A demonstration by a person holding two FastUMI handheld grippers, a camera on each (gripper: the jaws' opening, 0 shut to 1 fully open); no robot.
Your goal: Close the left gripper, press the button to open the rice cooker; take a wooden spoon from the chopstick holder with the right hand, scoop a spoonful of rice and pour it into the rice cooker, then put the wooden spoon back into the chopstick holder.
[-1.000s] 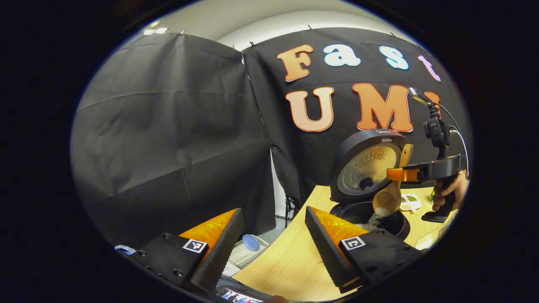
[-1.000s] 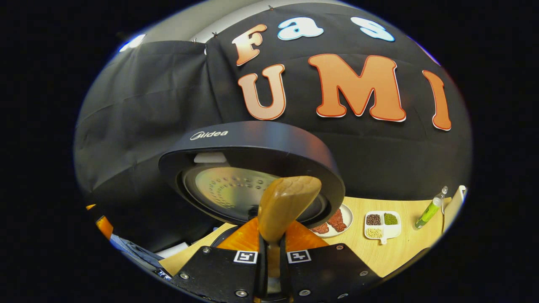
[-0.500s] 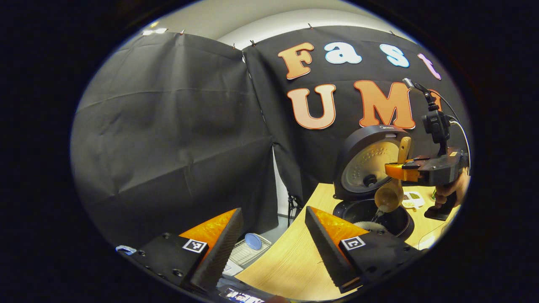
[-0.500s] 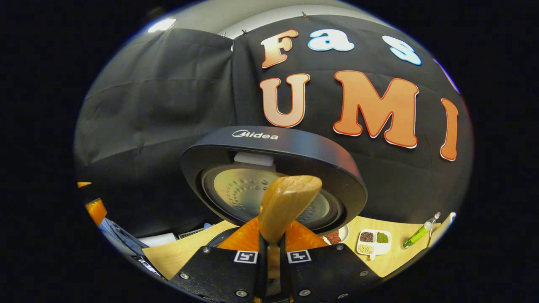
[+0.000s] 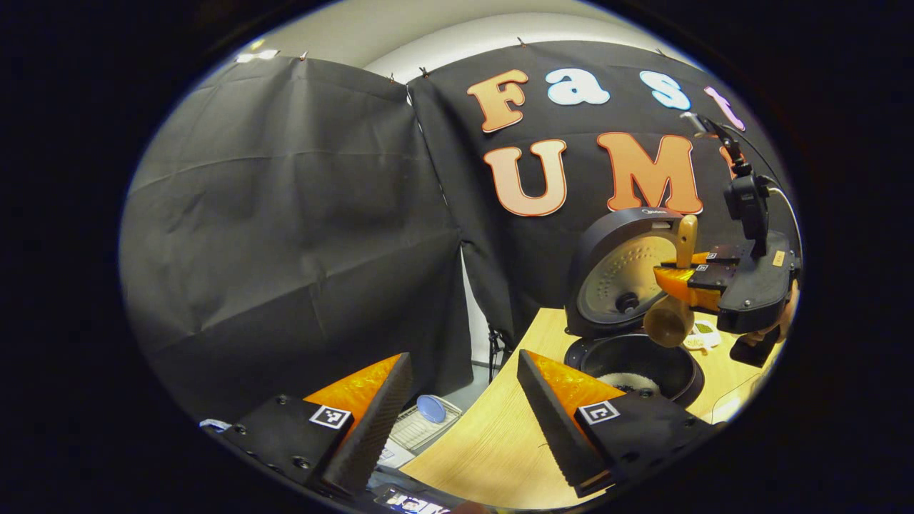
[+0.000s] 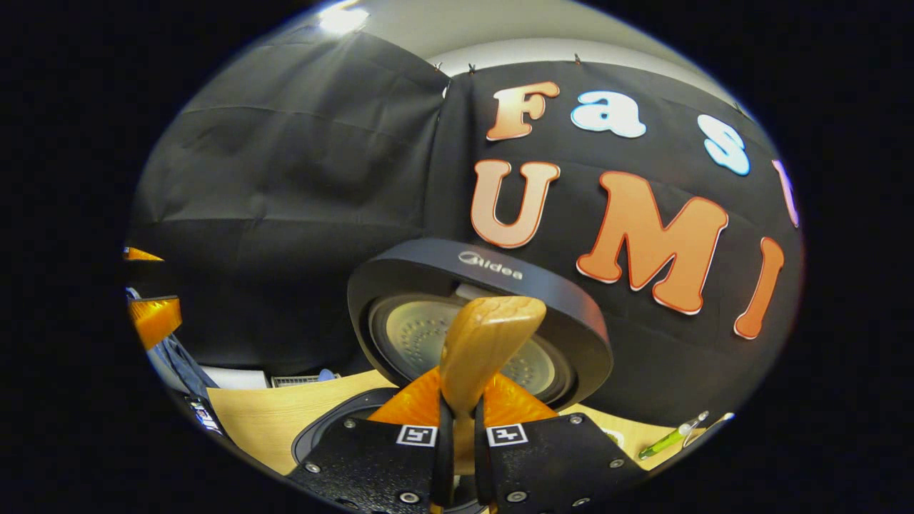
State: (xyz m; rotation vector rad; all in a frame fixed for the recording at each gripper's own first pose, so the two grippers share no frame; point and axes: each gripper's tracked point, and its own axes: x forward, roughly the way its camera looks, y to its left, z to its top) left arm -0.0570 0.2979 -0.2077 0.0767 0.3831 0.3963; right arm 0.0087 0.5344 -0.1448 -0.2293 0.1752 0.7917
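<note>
So the wooden spoon (image 5: pixel 675 285) is pinched in the right gripper (image 6: pixel 457 421), both fingers clamped tight on its handle, the handle end poking up right in front of the camera in the right gripper view. From the left gripper view the bowl of the spoon hangs above the open pot of the rice cooker (image 5: pixel 632 300), tipped down and turned toward the camera. Compared with a second ago it's higher: back then the bowl sat low over the pot with rice streaming out, now no stream shows and there's a white heap of rice (image 5: pixel 618 380) sitting in the pot. The right gripper has also lifted and tilted, so its body now angles down toward the table (image 5: pixel 485 442) instead of lying level.

The cooker's lid stands wide open, its metal inner plate facing the front. The cooker sits toward the far right end of the table.

The left gripper (image 5: pixel 464 421) hasn't really budged: it's low over the near left edge of the table, fingers spread wide apart with nothing between them.

A green pen-like thing (image 6: pixel 668 440) lies on the table at the right.
</note>
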